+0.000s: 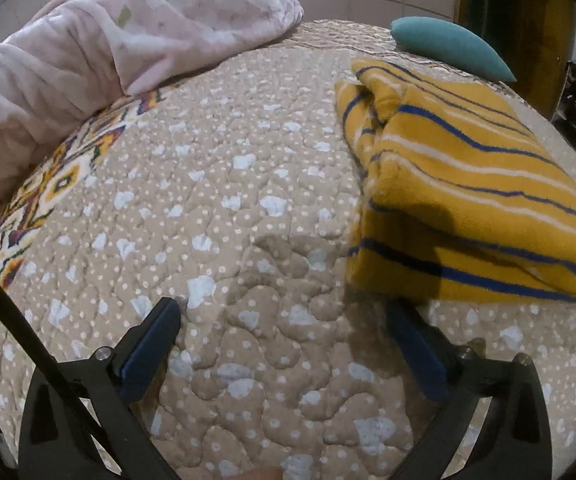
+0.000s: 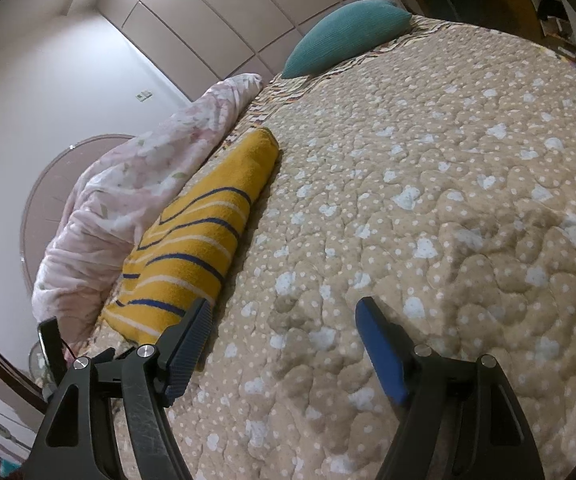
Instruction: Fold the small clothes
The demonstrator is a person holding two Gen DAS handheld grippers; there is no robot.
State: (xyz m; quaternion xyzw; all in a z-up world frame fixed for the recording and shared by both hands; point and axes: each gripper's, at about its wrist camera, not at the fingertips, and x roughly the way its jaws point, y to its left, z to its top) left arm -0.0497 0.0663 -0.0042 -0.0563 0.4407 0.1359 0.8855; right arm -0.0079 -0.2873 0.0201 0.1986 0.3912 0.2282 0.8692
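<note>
The yellow striped garment (image 1: 467, 196) is seen lying folded into a thick oblong on the quilted bed (image 1: 208, 200), well short of the teal pillow (image 1: 447, 46), its long axis judged to run up the bed toward that pillow, stripes crossing it. Both left tongs (image 1: 284, 312) and right tongs (image 2: 284, 312) are held wide apart and empty, just beside the garment's near end. The fold is judged finished, the tongs released for that reason.

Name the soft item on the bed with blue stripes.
The folded yellow garment; the pink blanket is floral and the teal pillow plain.
</note>
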